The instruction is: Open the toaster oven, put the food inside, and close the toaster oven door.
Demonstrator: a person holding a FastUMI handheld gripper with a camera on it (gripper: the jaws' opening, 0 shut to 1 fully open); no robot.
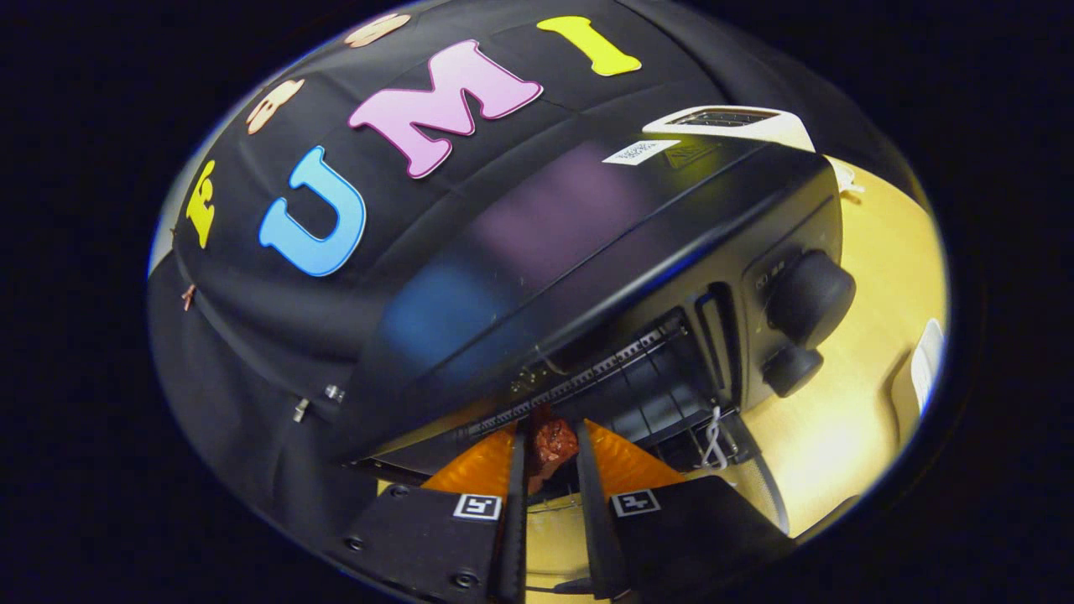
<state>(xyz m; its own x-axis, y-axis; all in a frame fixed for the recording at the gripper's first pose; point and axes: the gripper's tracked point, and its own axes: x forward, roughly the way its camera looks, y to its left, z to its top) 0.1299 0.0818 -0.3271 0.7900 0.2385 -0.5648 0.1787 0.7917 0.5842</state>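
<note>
A black toaster oven (587,243) fills the scene just ahead of me, seen tilted. Its door hangs open and the wire rack (621,394) inside shows. My gripper (550,445) is shut on a dark reddish-brown piece of food (551,446), both fingers pressing its sides. The food sits at the mouth of the oven, just over the front edge of the rack. Two round black knobs (810,298) stand on the oven's control panel to the right of the opening.
A white pop-up toaster (730,122) stands behind the oven. The oven rests on a light wooden table (839,419). A white object (927,365) lies at the table's far right. A thin white cord (713,440) hangs by the oven's lower right corner.
</note>
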